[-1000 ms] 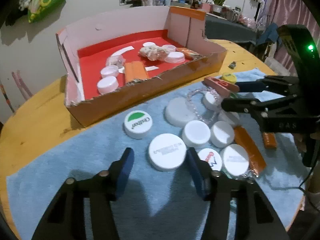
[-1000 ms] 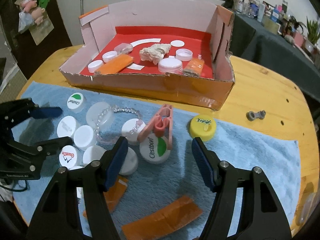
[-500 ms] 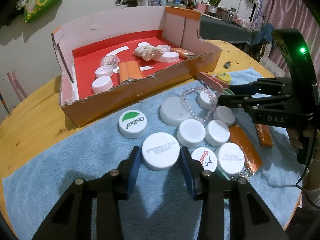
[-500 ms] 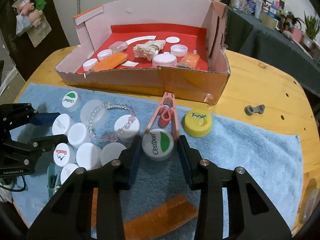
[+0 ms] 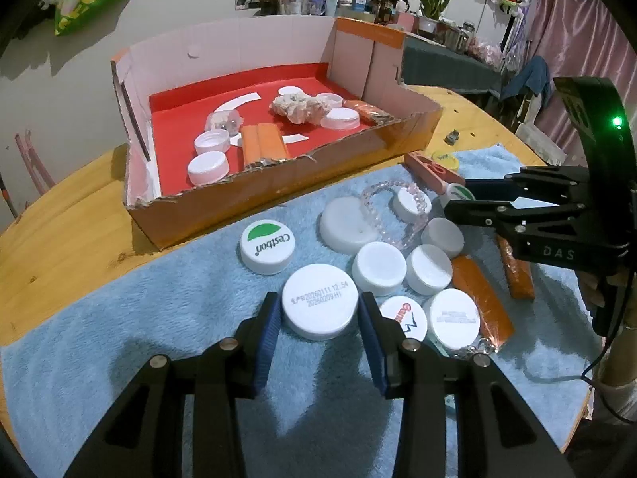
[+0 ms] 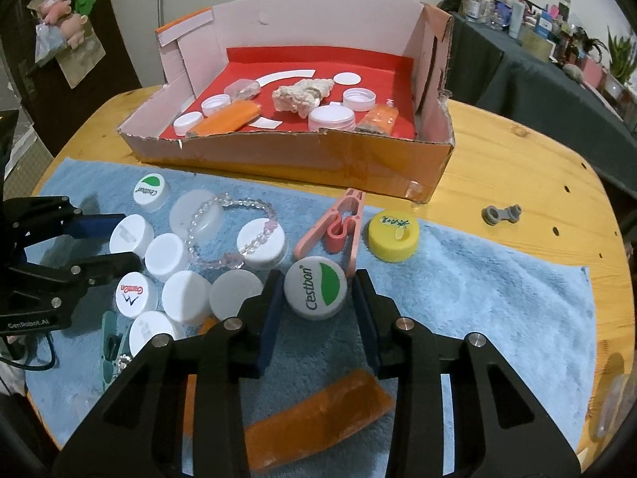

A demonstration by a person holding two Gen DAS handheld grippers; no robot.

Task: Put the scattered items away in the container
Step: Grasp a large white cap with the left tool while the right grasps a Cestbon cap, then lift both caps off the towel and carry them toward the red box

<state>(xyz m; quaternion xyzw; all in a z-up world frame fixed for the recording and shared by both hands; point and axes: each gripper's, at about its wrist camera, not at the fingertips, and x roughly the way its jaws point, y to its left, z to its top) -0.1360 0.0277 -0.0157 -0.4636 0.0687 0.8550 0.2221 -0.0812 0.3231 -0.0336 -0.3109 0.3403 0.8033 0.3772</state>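
Blue towel (image 6: 497,290) on round wooden table (image 6: 517,151), open right of the yellow cap (image 6: 392,238): left gripper (image 5: 320,316) has just clamped the date-stamped white cap (image 5: 319,306), right gripper (image 6: 316,298) the Cestbon cap (image 6: 315,287), both short of the cardboard box's (image 6: 302,159) torn front edge.

Wooden table (image 6: 517,167); blue towel (image 6: 497,279); cardboard box (image 6: 318,159)

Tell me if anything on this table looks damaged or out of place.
The cardboard box has a torn, ragged front wall. A small grey part lies alone on the bare wood table, off the blue towel.
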